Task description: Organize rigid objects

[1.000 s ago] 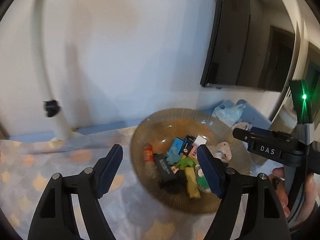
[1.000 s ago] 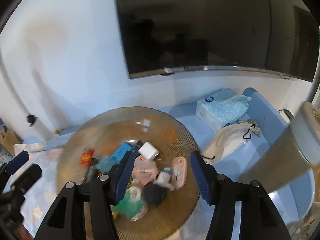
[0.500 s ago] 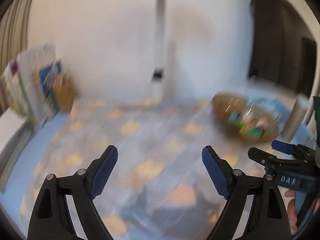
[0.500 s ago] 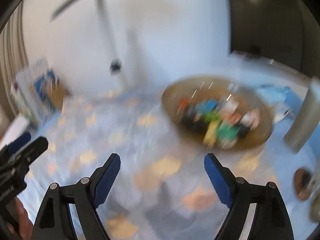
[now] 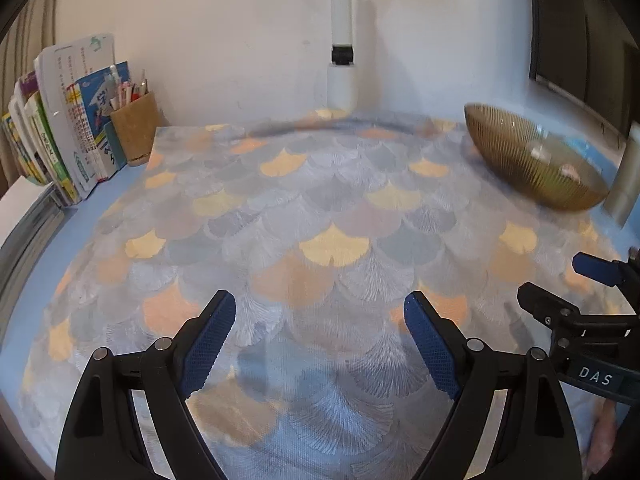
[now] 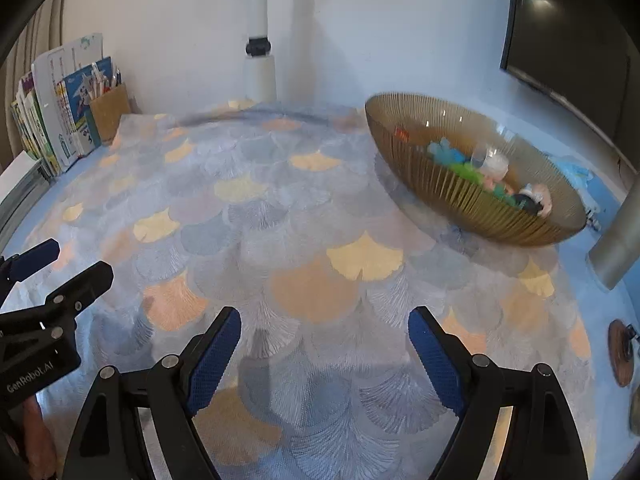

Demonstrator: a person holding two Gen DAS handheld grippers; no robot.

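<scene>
Small objects (image 6: pixel 486 168): a mixed heap lying in the ribbed amber bowl (image 6: pixel 452 196) at the far right of the table; a blue piece, green pieces, a clear cup-like item, a pink piece and a dark round one can be made out. None lies outside the bowl in either view.
Bowl position: resting on the far right part of the patterned mat (image 6: pixel 304 216), just left of a grey upright post (image 6: pixel 616 236). In the left wrist view its contents are largely hidden behind the near wall.
Progress: judged barely begun or at a pause. Every item seen sits in the bowl, and the mat in front of both tools is bare. No sorted groups show anywhere.
Remaining: judged to be all of the sorting, unless the bowl is the intended home; the pictures do not settle that.
Orientation: the bowl's oval outline runs from far left to near right in the right wrist view, mouth upward. Individual items are too small and blurred to give a long axis.
Left gripper (image 5: pixel 320 338): fingers spread wide, nothing between them, hovering over bare mat.
Right gripper (image 6: pixel 325 344): fingers spread wide, nothing between them, also over bare mat, with the bowl well apart to its far right.
Surroundings: books (image 6: pixel 44 120) and a pen holder (image 6: pixel 109 110) stand at the far left, against the wall.
</scene>
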